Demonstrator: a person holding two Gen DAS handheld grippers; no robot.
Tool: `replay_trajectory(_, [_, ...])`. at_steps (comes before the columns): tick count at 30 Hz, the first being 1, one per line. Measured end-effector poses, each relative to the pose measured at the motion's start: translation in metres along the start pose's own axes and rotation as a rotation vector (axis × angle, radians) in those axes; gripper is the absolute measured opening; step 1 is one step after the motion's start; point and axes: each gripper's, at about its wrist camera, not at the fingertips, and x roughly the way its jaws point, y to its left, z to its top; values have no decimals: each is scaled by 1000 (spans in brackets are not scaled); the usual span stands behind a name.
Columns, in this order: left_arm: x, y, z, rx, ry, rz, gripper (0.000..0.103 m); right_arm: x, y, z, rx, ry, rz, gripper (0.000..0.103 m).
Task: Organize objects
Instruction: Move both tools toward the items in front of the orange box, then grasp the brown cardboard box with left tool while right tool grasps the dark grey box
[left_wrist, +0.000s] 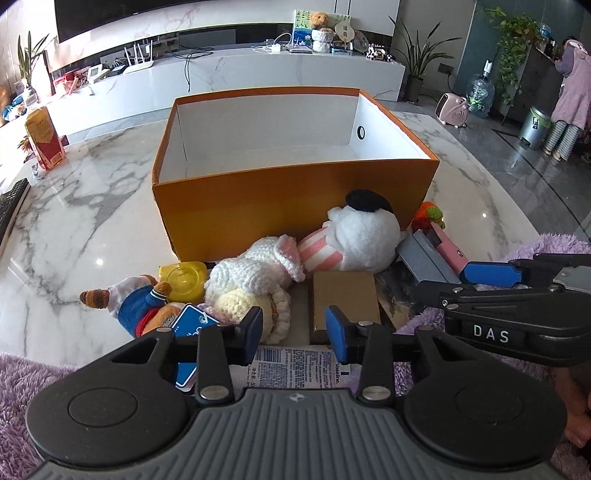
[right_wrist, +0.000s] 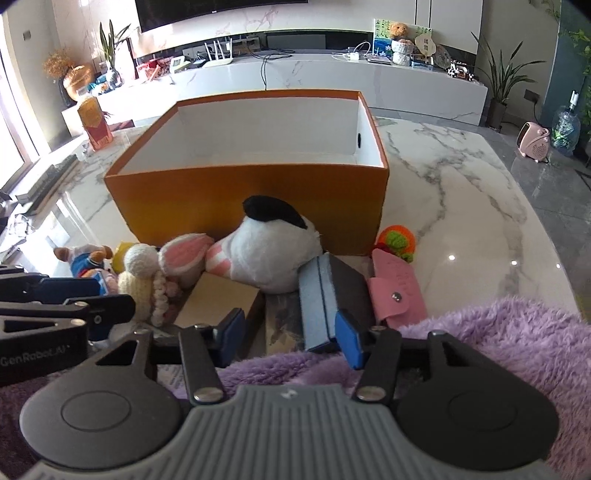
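Hovering with both my left gripper (left_wrist: 293, 330) and right gripper (right_wrist: 290, 338) wide apart and holding nothing, I judge sorting hasn't begun: toys lie heaped against the orange box (left_wrist: 295, 205), so next I grab the white plush (left_wrist: 364, 236).

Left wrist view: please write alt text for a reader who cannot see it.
An open, empty orange box stands on a marble table, with soft toys and small items piled in front of it, among them a white plush, a crocheted bunny and a brown carton. The left claw is open above the pile; the right claw reaches in from the right.
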Motion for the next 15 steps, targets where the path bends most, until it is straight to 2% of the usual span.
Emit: replay_trajectory(15, [31,-7,9,35,79,2,44,41,-1,6,-63,84,-97,58])
